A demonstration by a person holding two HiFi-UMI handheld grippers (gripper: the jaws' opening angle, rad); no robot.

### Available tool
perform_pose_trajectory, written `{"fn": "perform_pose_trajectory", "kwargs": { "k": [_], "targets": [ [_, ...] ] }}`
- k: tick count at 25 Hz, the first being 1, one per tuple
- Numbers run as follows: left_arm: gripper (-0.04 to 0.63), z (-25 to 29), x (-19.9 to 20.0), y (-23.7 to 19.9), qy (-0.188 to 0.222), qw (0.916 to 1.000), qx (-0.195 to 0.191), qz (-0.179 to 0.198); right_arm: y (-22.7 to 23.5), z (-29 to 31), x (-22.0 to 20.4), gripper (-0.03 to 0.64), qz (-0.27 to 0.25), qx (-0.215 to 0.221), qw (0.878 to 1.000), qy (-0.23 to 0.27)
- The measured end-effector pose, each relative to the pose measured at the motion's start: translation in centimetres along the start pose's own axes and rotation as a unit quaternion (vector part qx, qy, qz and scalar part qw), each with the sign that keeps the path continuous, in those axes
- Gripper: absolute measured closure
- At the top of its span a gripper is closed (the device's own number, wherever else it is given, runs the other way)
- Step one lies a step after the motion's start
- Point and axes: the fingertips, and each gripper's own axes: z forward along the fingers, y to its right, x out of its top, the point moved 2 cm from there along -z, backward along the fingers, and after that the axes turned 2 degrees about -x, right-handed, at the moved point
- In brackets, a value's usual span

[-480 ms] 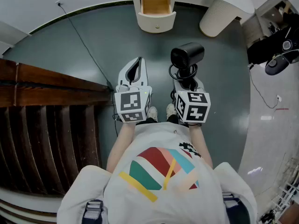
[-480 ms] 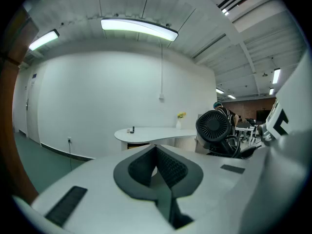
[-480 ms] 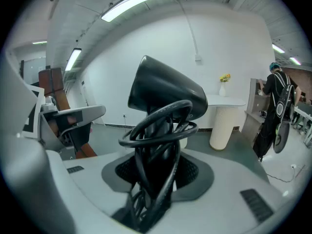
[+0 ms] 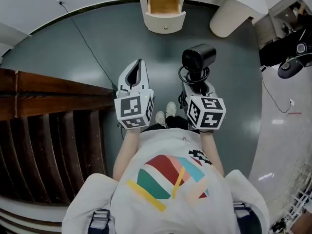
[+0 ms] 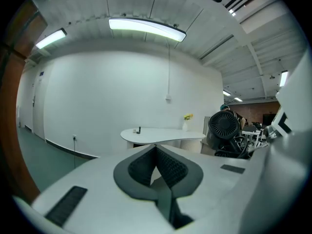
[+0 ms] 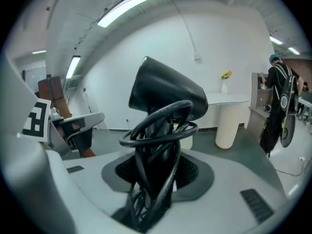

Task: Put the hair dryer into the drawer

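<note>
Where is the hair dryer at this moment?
In the head view the hair dryer is right of centre, held by its cord-wrapped handle in the right gripper. The open drawer lies ahead, above and slightly left of it.

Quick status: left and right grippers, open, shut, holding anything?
Left gripper: closed, nothing between its jaws.
Right gripper: closed on the hair dryer, gripping it by the handle.
</note>
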Motion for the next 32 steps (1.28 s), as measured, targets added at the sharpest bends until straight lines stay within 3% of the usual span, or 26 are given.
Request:
{"fn": "perform_pose_trajectory", "kwargs": {
  "k": [11, 16, 21, 27, 32],
  "targets": [
    [0.58, 4.9, 2.0, -0.8, 0.015, 0.9996, 0.022, 0.006, 2.2, 3.7, 4.2, 0.443, 0.009, 0.041, 0.999, 0.025],
    [0.58, 6.5, 2.5, -0.1, 0.028, 0.9994, 0.015, 0.015, 3.2, 5.0, 4.7, 0.443, -0.019, 0.021, 0.999, 0.028],
    [0.58, 8.8, 2.5, 0.6, 0.03, 0.9994, 0.003, 0.019, 4.6, 6.6, 5.7, 0.444, -0.009, 0.02, 0.999, 0.027],
    [0.58, 14.8, 3.3, -1.4, 0.031, 0.9995, -0.006, 0.009, 6.0, 10.2, 8.7, 0.445, -0.03, 0.006, 0.999, 0.031],
    [0.58, 21.4, 3.6, -3.9, 0.018, 0.9997, -0.017, -0.009, 7.1, 15.5, 11.6, 0.445, -0.017, -0.003, 0.999, 0.028]
  ]
}}
